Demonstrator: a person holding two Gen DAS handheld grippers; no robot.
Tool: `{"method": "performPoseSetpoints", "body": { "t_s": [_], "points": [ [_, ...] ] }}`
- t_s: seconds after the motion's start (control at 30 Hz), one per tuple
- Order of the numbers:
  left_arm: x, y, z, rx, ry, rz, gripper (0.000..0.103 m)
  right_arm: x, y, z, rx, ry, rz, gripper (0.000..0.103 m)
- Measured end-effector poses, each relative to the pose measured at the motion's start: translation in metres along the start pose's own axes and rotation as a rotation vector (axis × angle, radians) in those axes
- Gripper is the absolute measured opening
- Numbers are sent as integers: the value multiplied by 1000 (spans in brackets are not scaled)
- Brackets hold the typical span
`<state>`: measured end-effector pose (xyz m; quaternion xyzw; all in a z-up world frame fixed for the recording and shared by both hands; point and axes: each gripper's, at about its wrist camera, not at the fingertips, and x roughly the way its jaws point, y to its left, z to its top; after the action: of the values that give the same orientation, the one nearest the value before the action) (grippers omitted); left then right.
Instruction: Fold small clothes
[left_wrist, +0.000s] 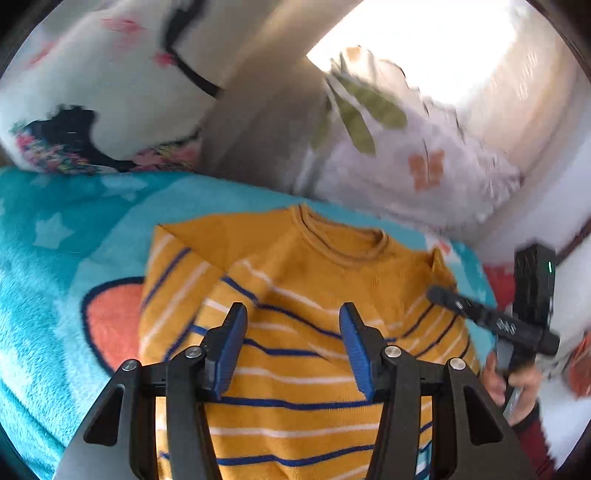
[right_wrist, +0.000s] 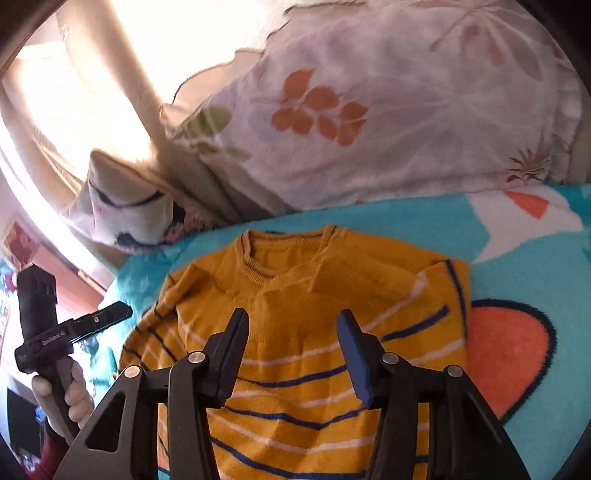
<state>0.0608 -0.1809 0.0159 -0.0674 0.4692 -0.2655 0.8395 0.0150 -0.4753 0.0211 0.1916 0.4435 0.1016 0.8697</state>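
A small mustard-yellow sweater with blue and white stripes lies flat on a turquoise blanket, collar away from me. One sleeve is folded in over the body on its left side in the left wrist view. It also shows in the right wrist view. My left gripper is open and empty, hovering over the sweater's chest. My right gripper is open and empty, above the sweater's upper part. Each gripper shows in the other's view, the right one at the sweater's edge and the left one beside it.
A white floral pillow lies beyond the collar. A second white pillow with a dark print sits at the far left. Beige curtains with bright window light hang behind. The blanket has an orange shape.
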Motion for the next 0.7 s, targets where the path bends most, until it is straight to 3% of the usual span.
{"method": "performPoseSetpoints", "body": {
  "t_s": [0.07, 0.13, 0.17, 0.27, 0.37, 0.53, 0.7],
  "points": [
    [23, 1, 1, 21, 52, 96, 51, 24, 5, 0, -34, 51, -64, 54],
    [42, 14, 7, 15, 50, 234, 50, 47, 4, 5, -74, 65, -177, 54],
    [47, 27, 12, -22, 45, 261, 48, 55, 0, 7, -72, 73, -206, 54],
    [42, 67, 27, -191, 15, 194, 45, 64, -18, 21, -1, 53, -210, 54],
    [38, 95, 32, -282, 10, 206, 45, 64, -38, 30, 116, 20, -143, 54],
    [20, 119, 22, -363, 20, 114, 45, 52, -54, 25, 179, -18, -72, 53],
    [-33, 119, 2, -365, -41, 55, 49, 16, -38, 26, 119, -54, -140, 56]
  ]
}}
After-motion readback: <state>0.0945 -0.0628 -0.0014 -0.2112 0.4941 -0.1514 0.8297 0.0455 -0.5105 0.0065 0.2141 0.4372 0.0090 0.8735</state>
